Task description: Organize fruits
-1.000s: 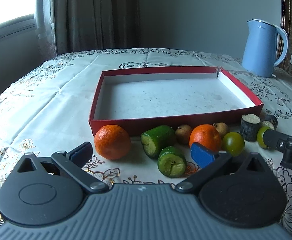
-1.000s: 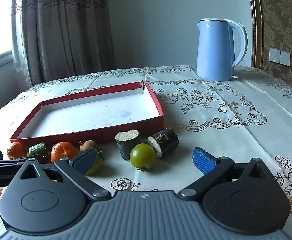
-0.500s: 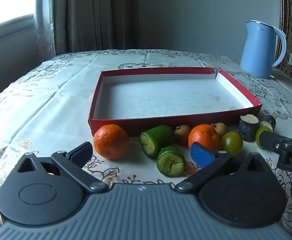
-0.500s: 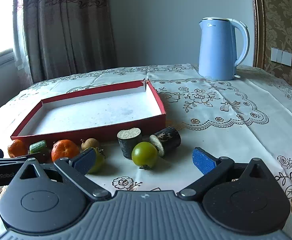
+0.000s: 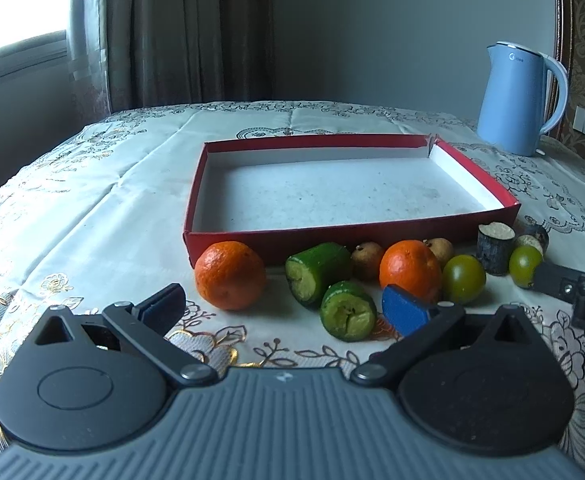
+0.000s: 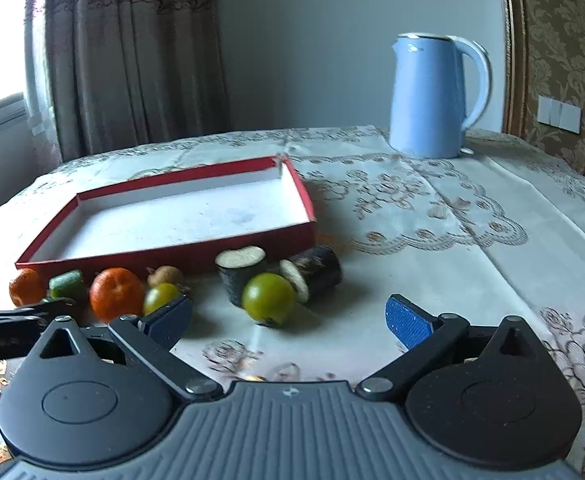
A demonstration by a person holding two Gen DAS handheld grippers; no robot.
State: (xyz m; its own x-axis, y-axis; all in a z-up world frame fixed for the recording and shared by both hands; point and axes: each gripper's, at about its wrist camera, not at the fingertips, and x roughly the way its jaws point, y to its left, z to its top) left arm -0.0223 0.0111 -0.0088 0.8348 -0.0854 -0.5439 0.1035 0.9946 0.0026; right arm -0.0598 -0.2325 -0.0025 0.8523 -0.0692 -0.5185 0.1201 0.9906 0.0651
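Since nothing lies in the red tray (image 5: 376, 236) yet, the step in hand looks like a first pick, and the left wrist view shows what it calls for: the left gripper (image 5: 282, 306) hangs low over the tablecloth (image 5: 92, 216) with its jaws spread wide and nothing between them, in front of a row of fruit along the tray's near wall. The left orange (image 5: 230, 275) sits by the tray's near left corner, apart from the rest, so it seems the easiest target; the two cut green pieces (image 5: 318, 272) (image 5: 347, 316) touch each other, and a second orange (image 5: 410, 270) and a green tomato (image 5: 463, 285) crowd close, so a careless approach could knock them rolling. Closing across the orange's widest part and lifting clear of the wall before moving over it should serve best. In the right wrist view, the right gripper (image 6: 290, 320) is likewise wide open and empty, facing another green tomato (image 6: 268, 300) that rests against two dark cut cylinders (image 6: 241, 270) (image 6: 312, 272) near the tray's near right corner. A blue kettle (image 6: 432, 96) stands well behind.
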